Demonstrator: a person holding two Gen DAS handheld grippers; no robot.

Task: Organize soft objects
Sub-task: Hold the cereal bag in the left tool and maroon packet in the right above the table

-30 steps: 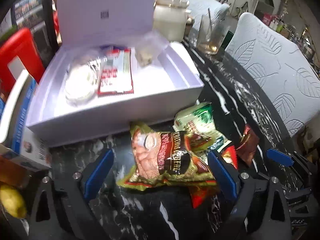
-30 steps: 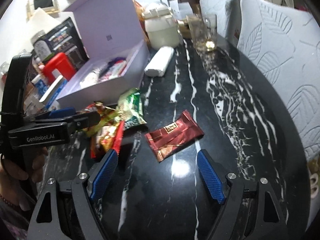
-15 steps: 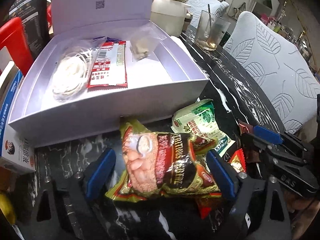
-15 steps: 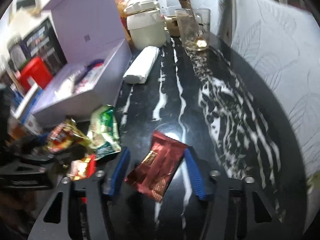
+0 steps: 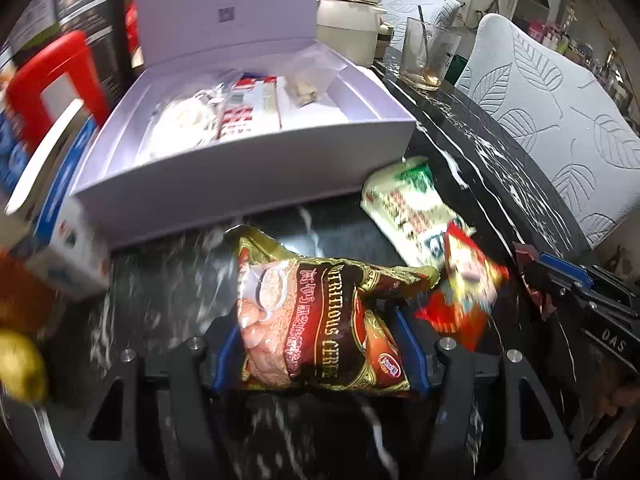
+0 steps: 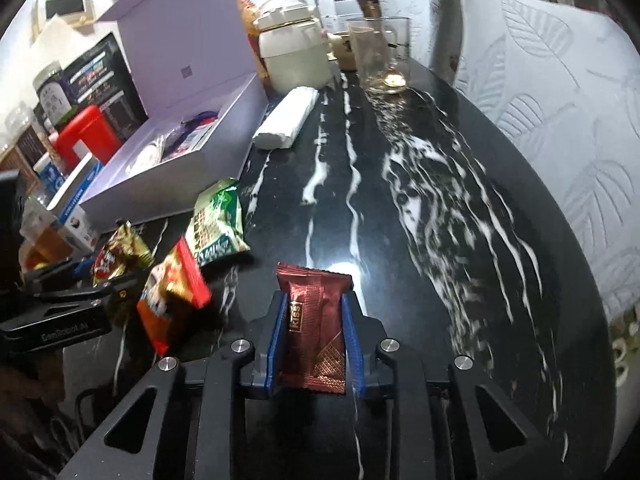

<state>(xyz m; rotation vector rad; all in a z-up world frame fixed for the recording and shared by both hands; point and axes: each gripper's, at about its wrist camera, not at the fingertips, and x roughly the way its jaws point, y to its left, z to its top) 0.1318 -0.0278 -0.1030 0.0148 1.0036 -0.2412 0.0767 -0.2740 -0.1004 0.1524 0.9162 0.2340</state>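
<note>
Black marble with white veins makes up your tabletop [image 6: 440,184], and an open lavender box [image 5: 248,168] sits at its far left with its lid upright and a few sachets inside. Your left tool [image 5: 316,356] has just been closing and now clamps its blue pads on both sides of the brown and gold cereal packet [image 5: 316,320], which lies in front of the box. Just to the right of that packet lie a green and white packet [image 5: 412,208] and a red snack packet [image 5: 468,288], the red one overlapping the green one's near end. Your right tool [image 6: 314,340] has just been closing too, and its jaws are pressed on the long edges of the dark red chocolate wrapper [image 6: 314,328], near the tabletop's middle. Farther back stand a cream lidded pot [image 6: 292,52], a drinking glass [image 6: 380,52] and a white roll [image 6: 286,118] lying flat.
</note>
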